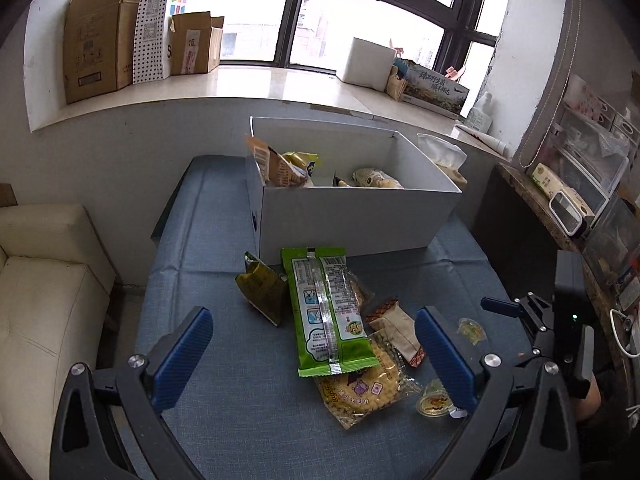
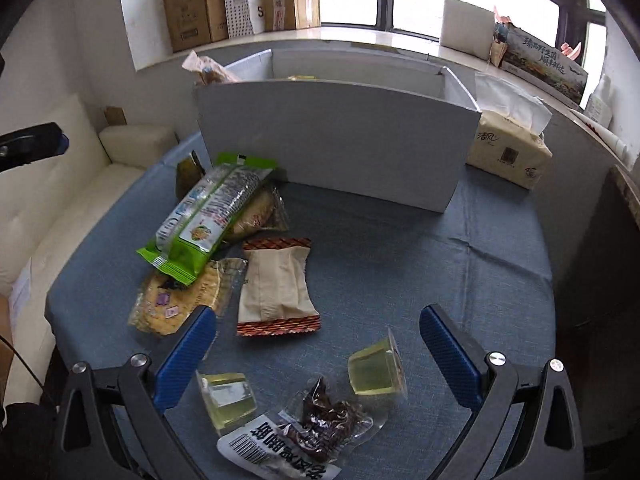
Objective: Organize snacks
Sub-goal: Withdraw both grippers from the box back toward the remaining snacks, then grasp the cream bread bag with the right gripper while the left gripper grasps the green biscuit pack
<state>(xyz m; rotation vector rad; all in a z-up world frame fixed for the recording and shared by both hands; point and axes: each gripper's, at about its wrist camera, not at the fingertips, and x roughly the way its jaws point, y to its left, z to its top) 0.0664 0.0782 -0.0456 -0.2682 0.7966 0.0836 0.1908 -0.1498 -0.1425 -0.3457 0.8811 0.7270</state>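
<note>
A white box (image 1: 352, 216) (image 2: 332, 148) stands on the blue table and holds several snack packs. In front of it lie a long green pack (image 1: 326, 312) (image 2: 208, 216), a dark olive pouch (image 1: 260, 288), a yellow round cracker pack (image 1: 364, 388) (image 2: 180, 300) and a beige pack with brown ends (image 2: 276, 288) (image 1: 396, 330). My left gripper (image 1: 316, 360) is open and empty above the green pack. My right gripper (image 2: 318, 354) is open and empty over two jelly cups (image 2: 376, 370) (image 2: 230, 398) and a dark dried-fruit packet (image 2: 324, 424).
A tissue pack (image 2: 508, 152) sits right of the box. A cream sofa (image 1: 44, 300) is on the left. A shelf with drawers and clutter (image 1: 580, 184) is on the right. Cardboard boxes (image 1: 100, 36) stand on the windowsill behind.
</note>
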